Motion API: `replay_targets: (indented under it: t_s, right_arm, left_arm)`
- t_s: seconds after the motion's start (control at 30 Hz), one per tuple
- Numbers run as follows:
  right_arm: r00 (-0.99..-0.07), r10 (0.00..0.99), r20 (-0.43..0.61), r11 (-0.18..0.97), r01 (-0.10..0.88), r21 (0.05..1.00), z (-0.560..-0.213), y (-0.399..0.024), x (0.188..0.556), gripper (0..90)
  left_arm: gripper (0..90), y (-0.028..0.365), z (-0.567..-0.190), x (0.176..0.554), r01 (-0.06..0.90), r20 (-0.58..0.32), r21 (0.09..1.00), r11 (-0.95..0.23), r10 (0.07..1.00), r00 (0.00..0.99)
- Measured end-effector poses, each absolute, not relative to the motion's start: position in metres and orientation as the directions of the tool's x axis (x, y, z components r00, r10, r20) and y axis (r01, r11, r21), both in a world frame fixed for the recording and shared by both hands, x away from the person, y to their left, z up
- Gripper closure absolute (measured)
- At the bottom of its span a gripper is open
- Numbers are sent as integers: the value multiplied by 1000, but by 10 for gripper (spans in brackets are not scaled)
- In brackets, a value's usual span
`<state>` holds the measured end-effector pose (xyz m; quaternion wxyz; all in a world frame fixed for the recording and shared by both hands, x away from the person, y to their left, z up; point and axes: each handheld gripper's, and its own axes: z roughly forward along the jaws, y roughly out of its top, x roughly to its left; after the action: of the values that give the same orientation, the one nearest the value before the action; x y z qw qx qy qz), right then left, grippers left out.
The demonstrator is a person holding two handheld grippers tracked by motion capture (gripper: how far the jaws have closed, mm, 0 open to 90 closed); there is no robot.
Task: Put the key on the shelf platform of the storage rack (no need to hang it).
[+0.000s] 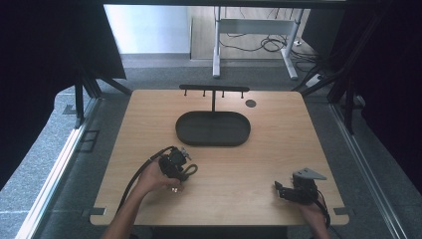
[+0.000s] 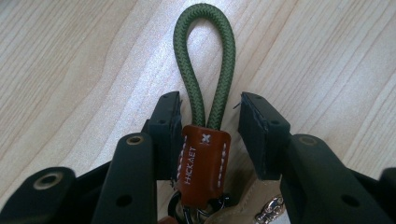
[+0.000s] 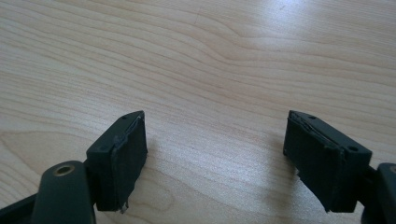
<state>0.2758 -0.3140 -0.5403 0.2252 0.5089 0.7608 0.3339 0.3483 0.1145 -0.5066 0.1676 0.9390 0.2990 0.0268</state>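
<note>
Table [image 1: 278,149]: light wood, bearing everything else; the work sits at its near-left part.
Tray [image 1: 213,128]: dark oval dish at table centre, behind it a black T-shaped hook stand [image 1: 214,90] — well apart from the key fob.
Right gripper [image 1: 283,189]: rests at the near-right corner; in the right gripper view the jaws stand wide apart over bare wood, released, nothing between them.
Left gripper [image 1: 183,167]: near-left, jaws partly closed around the key fob; one pad meets the leather tab, the other stands off with a gap — not yet clenched.
Key fob [image 2: 204,93]: lies flat on the wood between the left jaws; olive cord loop, brown stitched leather tab [image 2: 203,164], metal rings below.
Orientation: long axis runs along the jaws, loop end pointing away from the hand, ring end toward it.
Step in hand, judged: close squarely on the leather tab, not the round cord — centre it first so both pads bear evenly.
</note>
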Motion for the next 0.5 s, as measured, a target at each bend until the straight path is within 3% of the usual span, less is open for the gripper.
replay_targets:
  t_s: [0.5]
  right_arm:
    - [-377,926,-3,257,627,735,-540,-313,276,201]
  left_arm:
    - [604,114,-507,348,548,-49,337,-765,567,822]
